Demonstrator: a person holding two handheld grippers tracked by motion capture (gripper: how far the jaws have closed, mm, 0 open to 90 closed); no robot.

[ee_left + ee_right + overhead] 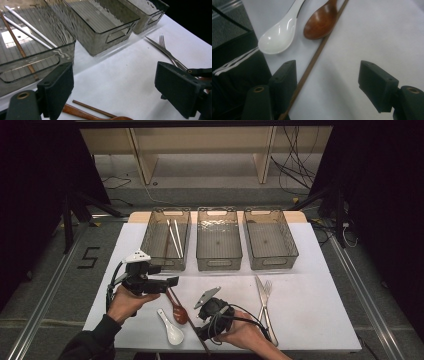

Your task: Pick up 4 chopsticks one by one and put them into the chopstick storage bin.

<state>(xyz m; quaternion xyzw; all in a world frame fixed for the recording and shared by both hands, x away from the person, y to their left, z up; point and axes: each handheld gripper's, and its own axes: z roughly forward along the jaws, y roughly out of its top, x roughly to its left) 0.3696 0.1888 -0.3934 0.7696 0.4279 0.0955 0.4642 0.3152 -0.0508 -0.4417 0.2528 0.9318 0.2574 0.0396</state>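
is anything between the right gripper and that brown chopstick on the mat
Nothing visible. In the right gripper view, the right gripper has open jaws, and the brown chopstick runs over bare white mat up past the inside of one jaw. The wooden spoon lies alongside the chopstick's far part, the white spoon beyond it.

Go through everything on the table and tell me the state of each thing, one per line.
Left gripper: open, nothing between its jaws.
Right gripper: open, over the brown chopstick, not gripping it.
Left bin: holds two white chopsticks and a brown stick.
Middle bin: empty.
Right bin: empty.
White spoon: lying on the table.
Brown spoon: lying beside it.
Fork and knife: lying crossed.
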